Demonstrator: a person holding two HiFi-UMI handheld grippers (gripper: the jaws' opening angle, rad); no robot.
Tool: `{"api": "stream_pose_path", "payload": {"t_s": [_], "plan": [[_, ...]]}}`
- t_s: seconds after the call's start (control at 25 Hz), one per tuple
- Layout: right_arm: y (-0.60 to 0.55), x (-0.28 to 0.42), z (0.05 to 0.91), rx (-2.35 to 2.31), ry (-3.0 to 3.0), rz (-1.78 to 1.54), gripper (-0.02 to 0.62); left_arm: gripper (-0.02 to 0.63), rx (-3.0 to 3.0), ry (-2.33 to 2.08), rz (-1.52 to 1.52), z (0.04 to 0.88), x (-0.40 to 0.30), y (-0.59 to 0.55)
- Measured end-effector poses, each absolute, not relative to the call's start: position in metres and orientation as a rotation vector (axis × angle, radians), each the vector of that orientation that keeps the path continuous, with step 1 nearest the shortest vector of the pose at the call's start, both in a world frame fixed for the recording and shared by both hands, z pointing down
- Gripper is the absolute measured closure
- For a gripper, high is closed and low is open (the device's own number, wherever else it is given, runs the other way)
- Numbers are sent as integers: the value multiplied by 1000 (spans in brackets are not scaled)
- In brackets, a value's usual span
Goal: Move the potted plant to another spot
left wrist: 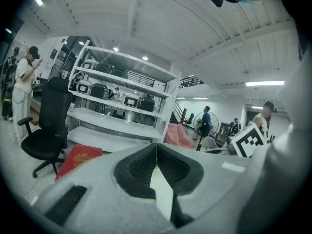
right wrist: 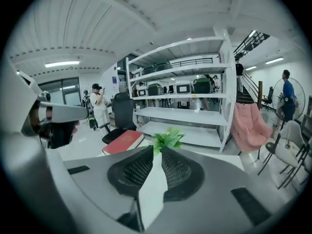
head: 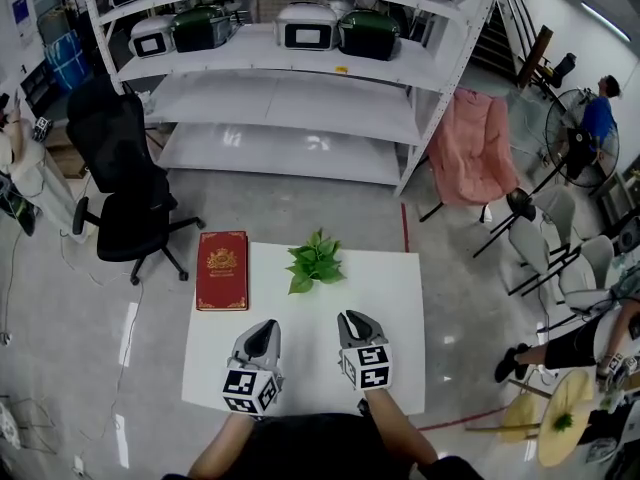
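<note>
**A:** Head view, entry one: the work surface?

**B:** White table (head: 400, 368), square top, standing on a grey glossy floor.

**A:** Entry two, the task's thing?

**B:** Potted plant (head: 316, 261), green leaves, at the middle of the table's far edge. The foliage hides the pot from above. Nothing is touching it.

**A:** What is beside it?

**B:** Red book (head: 221, 269) with a gold emblem, lying flat at the far left corner. It is near the plant but apart from it.

**A:** The tools?

**B:** Left gripper (head: 267, 325) and right gripper (head: 352, 317), side by side over the near half of the table, each with its marker cube toward the person. Both point at the far edge and are well apart from the plant. Whether they rest on the top or hang over it cannot be told.

**A:** Jaw condition, left?

**B:** In the left gripper view the ribbed black pads are pressed together at the tips, with nothing between them. The book shows low at the left.

**A:** And right?

**B:** In the right gripper view the tips are narrowly parted and empty. The plant stands straight ahead beyond the gap, with the book to its left.

**A:** Surroundings?

**B:** Black office chair (head: 125, 183) on the floor to the left. White shelving (head: 300, 98) beyond the table, carrying boxed appliances (head: 305, 25). Pink folding chair (head: 470, 148) to the right of the shelving.
</note>
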State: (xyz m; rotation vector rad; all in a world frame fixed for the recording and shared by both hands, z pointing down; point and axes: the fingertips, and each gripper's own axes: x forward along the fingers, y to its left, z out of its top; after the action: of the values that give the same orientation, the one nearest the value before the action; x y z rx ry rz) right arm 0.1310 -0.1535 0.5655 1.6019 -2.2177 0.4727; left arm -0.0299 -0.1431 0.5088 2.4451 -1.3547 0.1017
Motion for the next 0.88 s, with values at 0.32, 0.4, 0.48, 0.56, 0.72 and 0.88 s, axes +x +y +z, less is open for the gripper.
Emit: {"api": "stream_pose_path", "payload": {"t_s": [0.32,0.4,0.48,0.56,0.72,0.88], "plan": [[-119,127,532,1700,-2314,535,553,588,2435,-1329,117,514,-24,-128],[-113,126,530,1716,-2321,538,560,588,2434,-1327,117,515,-23,-127],[-110,127,530,1730,-2319,536,569,588,2432,-1325,117,517,-23,-126],[-107,128,530,1734,-2315,537,579,588,2428,-1323,118,517,-23,-125],[-104,127,533,1728,-2317,546,583,588,2423,-1321,123,521,-25,-125],[-104,126,535,1729,-2319,558,583,588,2427,-1312,126,523,-24,-126]]}}
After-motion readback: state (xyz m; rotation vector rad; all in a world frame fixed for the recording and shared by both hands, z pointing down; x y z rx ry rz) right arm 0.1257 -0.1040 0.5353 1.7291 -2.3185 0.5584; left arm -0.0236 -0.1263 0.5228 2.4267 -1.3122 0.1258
